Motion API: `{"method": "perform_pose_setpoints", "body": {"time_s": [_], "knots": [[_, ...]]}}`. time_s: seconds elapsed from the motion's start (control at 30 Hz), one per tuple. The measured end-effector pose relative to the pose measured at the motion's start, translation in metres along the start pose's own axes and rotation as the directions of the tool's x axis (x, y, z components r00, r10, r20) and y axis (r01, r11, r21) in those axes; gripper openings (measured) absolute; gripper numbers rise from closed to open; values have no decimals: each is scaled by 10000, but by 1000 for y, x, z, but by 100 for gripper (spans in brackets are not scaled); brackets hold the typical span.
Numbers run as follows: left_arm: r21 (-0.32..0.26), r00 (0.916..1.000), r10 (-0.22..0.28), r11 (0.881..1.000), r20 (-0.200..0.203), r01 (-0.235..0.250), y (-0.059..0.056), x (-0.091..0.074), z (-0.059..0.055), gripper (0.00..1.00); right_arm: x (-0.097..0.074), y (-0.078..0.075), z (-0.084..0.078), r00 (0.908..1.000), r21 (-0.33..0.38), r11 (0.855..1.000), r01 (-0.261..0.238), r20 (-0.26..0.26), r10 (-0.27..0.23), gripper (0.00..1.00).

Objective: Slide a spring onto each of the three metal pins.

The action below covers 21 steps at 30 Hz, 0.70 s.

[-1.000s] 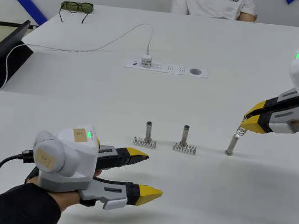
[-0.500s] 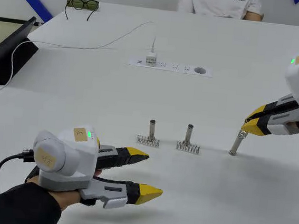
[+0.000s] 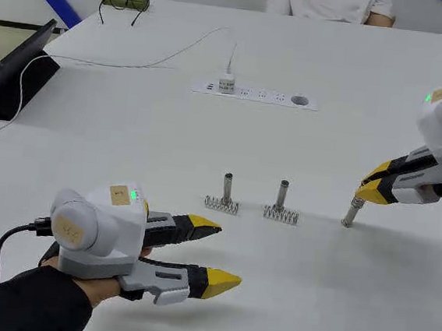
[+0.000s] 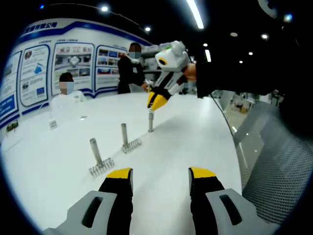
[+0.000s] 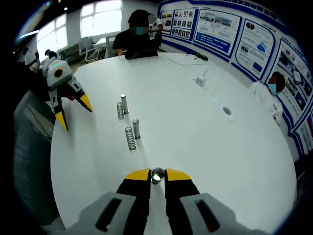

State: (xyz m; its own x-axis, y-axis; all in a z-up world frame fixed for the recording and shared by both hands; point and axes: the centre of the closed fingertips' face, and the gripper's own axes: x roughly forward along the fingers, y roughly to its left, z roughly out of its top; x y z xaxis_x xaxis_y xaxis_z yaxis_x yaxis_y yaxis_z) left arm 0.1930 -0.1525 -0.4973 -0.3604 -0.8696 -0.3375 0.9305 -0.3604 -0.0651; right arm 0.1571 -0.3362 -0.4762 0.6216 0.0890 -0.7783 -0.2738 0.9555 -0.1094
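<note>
Right gripper (image 3: 369,189): jaws nearly closed with only a thin gap, pinching the top of the held spring (image 3: 356,201). In the right gripper view a round metal end sits right between the yellow tips. The held spring is over the upper end of the right pin (image 3: 347,217), and the pin's lower part is bare. The pin leans toward the gripper, with its foot on the table (image 3: 128,149).

Left gripper (image 3: 219,251): jaws wide apart, gripping nothing and touching nothing. It is held low over the near part of the table. Its tips point toward the pins and are well apart from them.

Left pin (image 3: 227,186) and mid pin (image 3: 282,193): both upright, both bare.
- Left spring (image 3: 221,205) lies flat on the near side of the left pin's foot. I cannot tell whether it touches the foot or lies just beside it.
- Mid spring (image 3: 280,214) lies the same way at the mid pin's foot.

The three pins stand in a row across the table. The right pin is set further from the mid pin than the mid pin is from the left.

Around:
- A power strip (image 3: 255,95) lies farther back, holding a white plug (image 3: 227,83) whose cable (image 3: 177,52) runs off to the left.
- Glasses (image 3: 125,1) lie near the far edge.
- A dark screen (image 3: 15,71) stands at the left edge.
- A person (image 3: 331,0) in a white top sits at the far side.
</note>
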Motion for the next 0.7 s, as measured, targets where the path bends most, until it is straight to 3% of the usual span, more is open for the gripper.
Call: {"method": "perform_pose_setpoints", "body": {"time_s": [0.7], "knots": [[-63, 10000, 5, 10000, -36, -6, -1, 0, -1, 46, 23, 5, -19, 9997, 413, 9991, -10, -236, 20, 12]]}}
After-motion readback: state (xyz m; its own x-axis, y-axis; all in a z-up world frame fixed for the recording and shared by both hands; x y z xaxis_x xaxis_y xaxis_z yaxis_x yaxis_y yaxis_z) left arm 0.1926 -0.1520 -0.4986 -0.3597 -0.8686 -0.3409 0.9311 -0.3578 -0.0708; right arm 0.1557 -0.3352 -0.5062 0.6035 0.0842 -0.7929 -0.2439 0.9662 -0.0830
